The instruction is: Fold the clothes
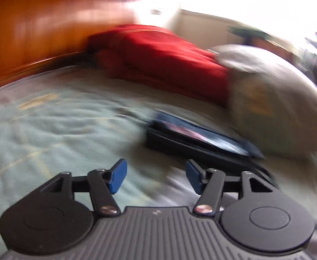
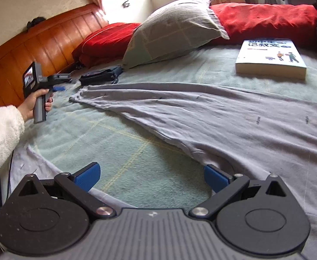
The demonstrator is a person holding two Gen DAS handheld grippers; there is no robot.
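Two views show us a bed mid-way through folding a shirt.

From the left wrist, blurred by motion, we see the left hand-held gripper with its blue pads apart and nothing between them. Below it lies the pale green bedspread. Ahead sit a dark pouch, a red blanket against the wooden headboard, and a grey pillow. A pale strip of cloth at the lower right may be the shirt; we cannot tell through the blur.

From the right wrist, the right hand-held gripper also stands wide open and empty. The grey shirt spreads flat across the bed, its folded edge running diagonally and passing just beside the right pad. A book rests beyond it. Far left, a hand in a white fleecy sleeve holds the other gripper above the bed, near the shirt's far corner.

We judge the next fold needs both grippers to pinch matching points on that edge, lift together and lay it over evenly, smoothing wrinkles.
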